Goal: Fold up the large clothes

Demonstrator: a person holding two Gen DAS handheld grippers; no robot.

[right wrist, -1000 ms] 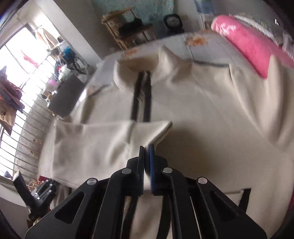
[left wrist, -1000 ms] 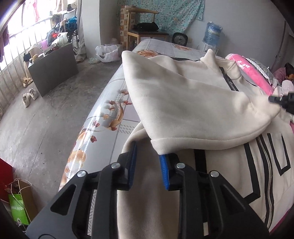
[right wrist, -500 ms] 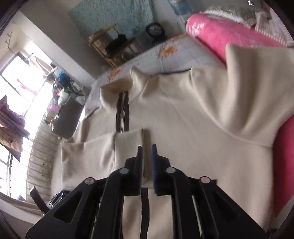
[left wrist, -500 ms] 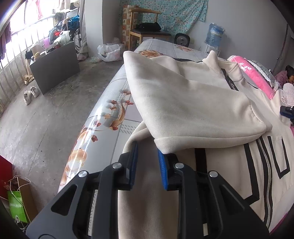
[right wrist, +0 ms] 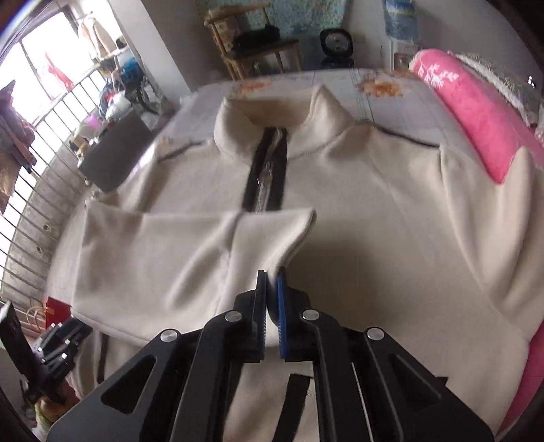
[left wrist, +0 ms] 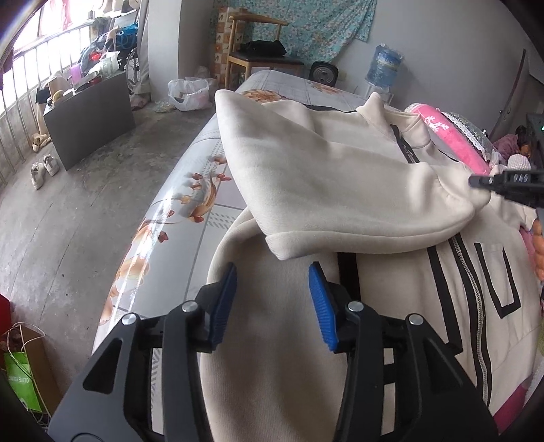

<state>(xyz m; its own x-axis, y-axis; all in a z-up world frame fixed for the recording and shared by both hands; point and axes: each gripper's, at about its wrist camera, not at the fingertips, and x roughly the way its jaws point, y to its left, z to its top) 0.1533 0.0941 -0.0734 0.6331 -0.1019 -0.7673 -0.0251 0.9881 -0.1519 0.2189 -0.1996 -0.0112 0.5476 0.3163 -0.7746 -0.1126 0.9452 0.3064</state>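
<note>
Item: cream jacket (right wrist: 374, 210), L sleeve (left wrist: 340, 190) now folded across; L gripper (left wrist: 272, 299) opening, empty; R gripper (right wrist: 271, 299) re-clamped on cuff (right wrist: 289, 234).

Daylight comes through a barred window (left wrist: 23, 88) onto a bare concrete floor (left wrist: 68, 221). A wooden chair (left wrist: 258, 54) stands against a grey wall (left wrist: 452, 44) hung with floral cloth (left wrist: 316, 23), a water bottle (left wrist: 386, 68) nearby.

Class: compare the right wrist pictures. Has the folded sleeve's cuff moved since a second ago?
Yes. The sleeve cuff now reaches farther right of the black zipper strip, and it is pinched by the right hand-held gripper.
</note>
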